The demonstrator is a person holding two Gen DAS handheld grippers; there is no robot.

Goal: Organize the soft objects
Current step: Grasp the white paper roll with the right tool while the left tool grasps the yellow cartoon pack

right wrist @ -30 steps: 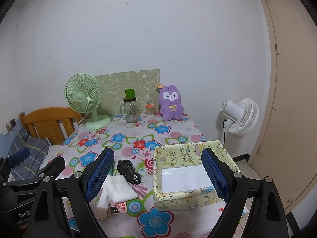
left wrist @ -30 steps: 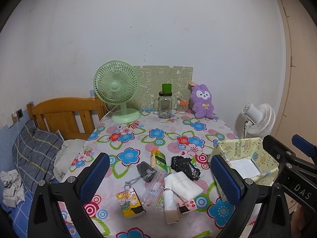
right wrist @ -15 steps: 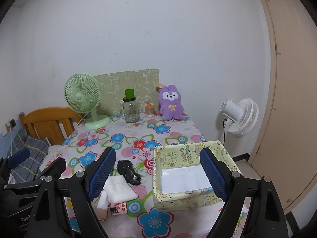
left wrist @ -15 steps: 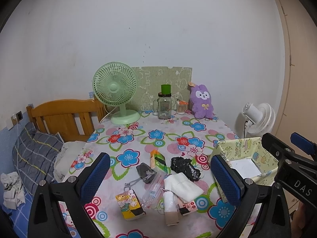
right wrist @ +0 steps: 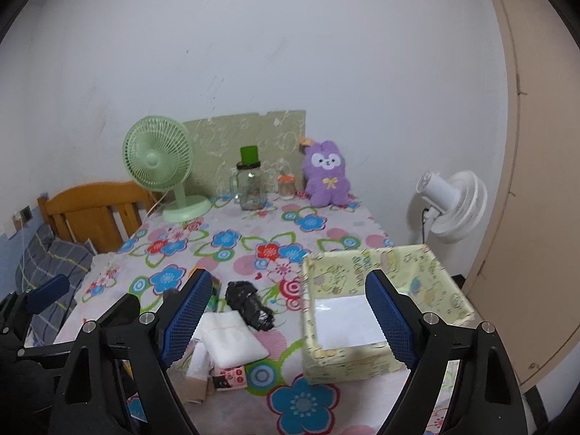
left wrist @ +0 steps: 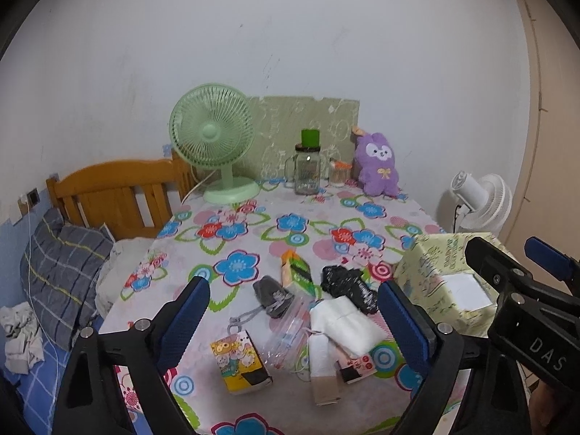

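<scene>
Approach step, nothing sorted yet. Yellow patterned box (right wrist: 377,290), lower right – holds only white sheet. Folded white cloth (left wrist: 344,322), lower centre, beside black crumpled bag (left wrist: 348,286). Left gripper (left wrist: 293,311) wide, closing slightly, empty; right gripper (right wrist: 290,311) wide, empty. Next – descend onto cloth.

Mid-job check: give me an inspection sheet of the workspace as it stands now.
Surface: table under a flowered cloth, items bunched at the near edge.
Job's things: white cloth, black bag and grey pouch lie loose; box at near right holds only a white sheet.
Clutter: cartoon pack, green carton, clear bag; at the back a green fan, jar, purple plush.
Grippers: left claw closing on nothing; right claw open, empty.
Cables: fan lead off the table's left edge; white wire by the bed.
Surroundings: bed left, white fan and door right.
</scene>
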